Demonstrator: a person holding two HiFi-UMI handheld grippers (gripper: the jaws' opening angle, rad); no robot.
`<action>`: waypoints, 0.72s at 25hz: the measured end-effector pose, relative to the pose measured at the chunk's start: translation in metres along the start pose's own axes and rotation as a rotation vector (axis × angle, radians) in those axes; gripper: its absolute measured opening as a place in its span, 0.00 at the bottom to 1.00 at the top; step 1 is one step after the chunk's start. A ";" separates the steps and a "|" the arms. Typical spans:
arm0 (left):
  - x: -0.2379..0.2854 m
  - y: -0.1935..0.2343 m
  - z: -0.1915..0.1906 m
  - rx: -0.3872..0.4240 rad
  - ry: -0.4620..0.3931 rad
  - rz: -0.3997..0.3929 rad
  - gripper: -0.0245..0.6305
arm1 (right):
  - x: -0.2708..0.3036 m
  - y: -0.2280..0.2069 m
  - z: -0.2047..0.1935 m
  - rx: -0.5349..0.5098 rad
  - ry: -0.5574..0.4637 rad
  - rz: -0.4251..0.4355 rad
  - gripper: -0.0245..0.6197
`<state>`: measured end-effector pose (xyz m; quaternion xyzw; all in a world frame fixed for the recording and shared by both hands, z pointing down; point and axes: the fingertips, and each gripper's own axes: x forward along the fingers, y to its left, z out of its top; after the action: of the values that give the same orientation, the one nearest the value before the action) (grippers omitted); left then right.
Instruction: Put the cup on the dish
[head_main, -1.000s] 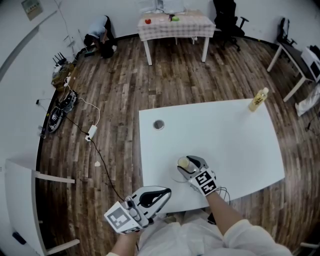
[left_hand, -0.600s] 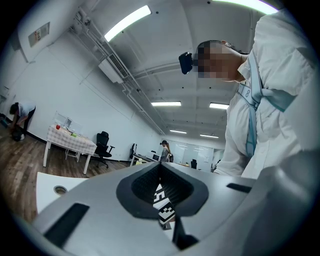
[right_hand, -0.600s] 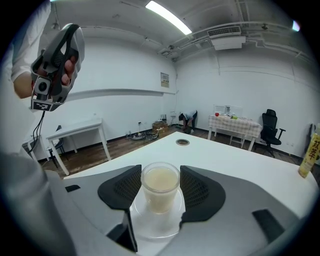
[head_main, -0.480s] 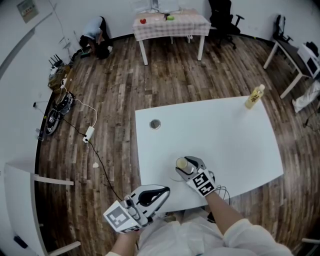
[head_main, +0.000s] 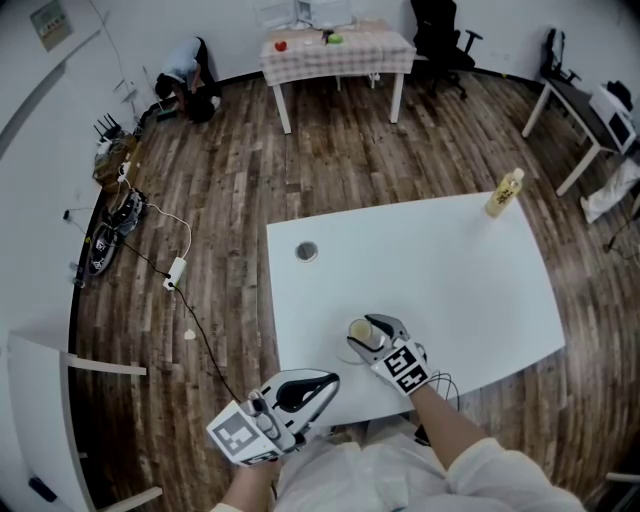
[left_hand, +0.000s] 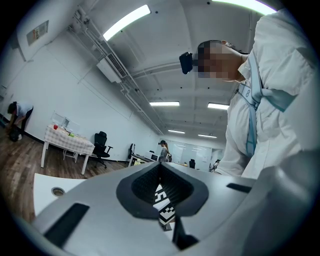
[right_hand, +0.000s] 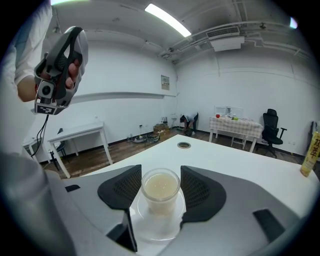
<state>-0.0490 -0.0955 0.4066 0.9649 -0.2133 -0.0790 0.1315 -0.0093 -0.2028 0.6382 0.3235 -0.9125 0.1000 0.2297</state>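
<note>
The cup (right_hand: 160, 190) already stands on the dish (right_hand: 158, 230) low in the frame, with the right tongs (right_hand: 161, 174) grasping it and the left tongs (left_hand: 160, 167) clenched empty, so only release seems left.

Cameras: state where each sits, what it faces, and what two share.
Head view: on the head, steeply down at the white table; shows forearms, left tongs, right tongs.
Left gripper view: on the left tongs, about level; shows the person's torso.
Right gripper view: on the right tongs, tilted down at the cup on the dish; shows left hand.
Shared: both gripper views show the checked table.
</note>
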 end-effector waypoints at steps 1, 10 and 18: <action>0.000 0.000 0.001 0.003 -0.005 -0.001 0.04 | -0.001 -0.001 0.004 0.007 -0.015 -0.005 0.44; 0.003 0.000 0.003 0.005 -0.008 -0.013 0.04 | -0.019 -0.004 0.028 0.011 -0.075 -0.011 0.44; 0.007 -0.001 0.003 0.009 -0.009 -0.021 0.04 | -0.041 0.003 0.029 0.003 -0.089 -0.007 0.44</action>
<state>-0.0434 -0.0982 0.4025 0.9672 -0.2043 -0.0838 0.1254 0.0071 -0.1876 0.5928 0.3309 -0.9206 0.0859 0.1886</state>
